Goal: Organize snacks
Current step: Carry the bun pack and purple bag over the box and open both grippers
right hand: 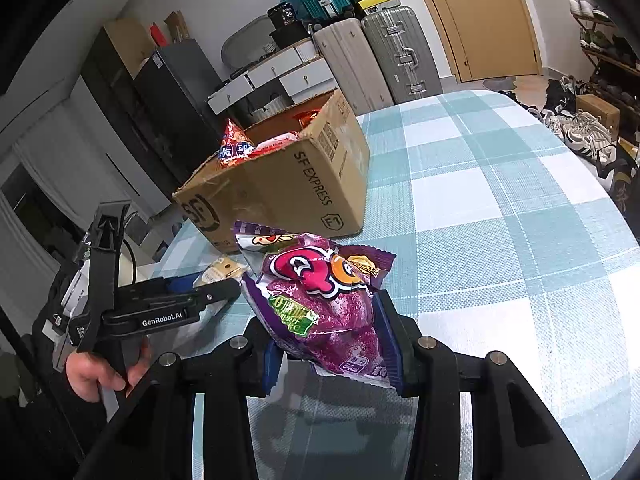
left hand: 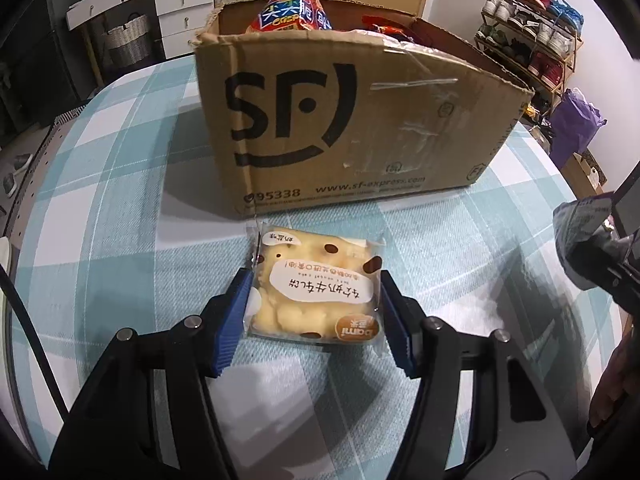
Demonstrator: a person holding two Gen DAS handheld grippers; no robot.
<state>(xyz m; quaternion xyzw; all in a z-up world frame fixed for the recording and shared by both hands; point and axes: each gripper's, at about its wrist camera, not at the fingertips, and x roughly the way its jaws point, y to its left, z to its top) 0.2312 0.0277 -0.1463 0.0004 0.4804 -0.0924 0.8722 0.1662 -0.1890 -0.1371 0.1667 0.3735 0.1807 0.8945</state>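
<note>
A yellow cracker pack [left hand: 316, 286] lies on the checked tablecloth in front of the SF cardboard box [left hand: 352, 120]. My left gripper [left hand: 314, 282] straddles the pack, its blue pads touching both sides of it. The box holds a red crisp bag [left hand: 294, 8] and other snacks. My right gripper [right hand: 330, 308] is shut on a purple snack bag [right hand: 320, 300] and holds it above the table, right of the box [right hand: 280, 188]. The cracker pack [right hand: 222, 270] and the left gripper [right hand: 188, 292] show at the left of the right wrist view.
The table [right hand: 500, 208] with the blue and white cloth reaches far to the right. A shoe rack [left hand: 532, 36] stands behind the table on the right. Suitcases [right hand: 380, 60] and drawers [right hand: 272, 76] stand behind the box.
</note>
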